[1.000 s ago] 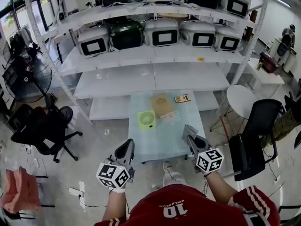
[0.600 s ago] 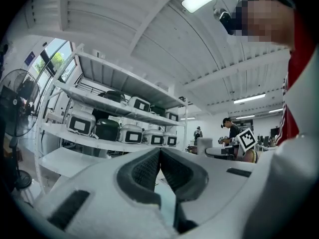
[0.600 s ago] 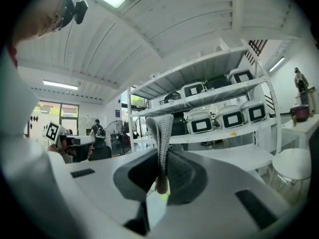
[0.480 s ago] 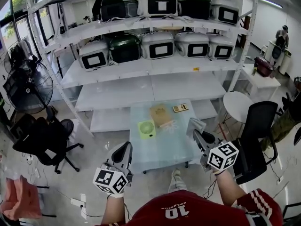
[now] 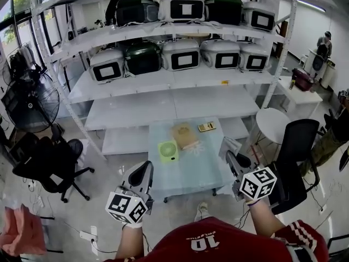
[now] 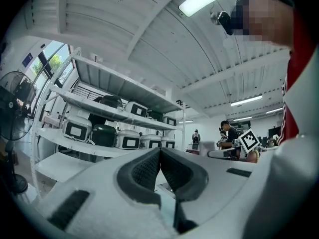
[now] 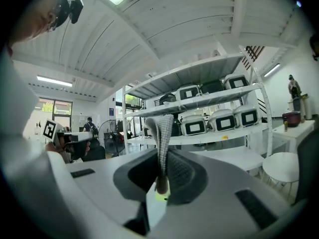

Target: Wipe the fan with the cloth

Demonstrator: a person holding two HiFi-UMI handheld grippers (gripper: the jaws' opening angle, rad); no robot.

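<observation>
A small green fan point(image 5: 168, 151) lies flat on the low glass table point(image 5: 188, 173) in the head view. My right gripper point(image 5: 233, 158) hovers over the table's right edge, shut on a grey cloth point(image 5: 229, 146) that sticks up from its tips. The right gripper view shows that cloth point(image 7: 162, 131) pinched upright between the pads of the right gripper point(image 7: 163, 159), with a sliver of the green fan point(image 7: 160, 197) below. My left gripper point(image 5: 143, 174) hangs at the table's near left corner. The left gripper point(image 6: 160, 151) is shut with nothing in it.
A tan box point(image 5: 184, 135) and a calculator point(image 5: 206, 126) lie at the table's far end. White shelves point(image 5: 163, 100) with several cookers stand behind. A floor fan point(image 5: 30, 105) and a black chair point(image 5: 46, 162) are left; a round stool point(image 5: 275, 123) and another chair point(image 5: 297, 157) are right.
My right gripper has drifted right, from over the table to its right edge, with the cloth still in it. The left gripper has hardly moved.
</observation>
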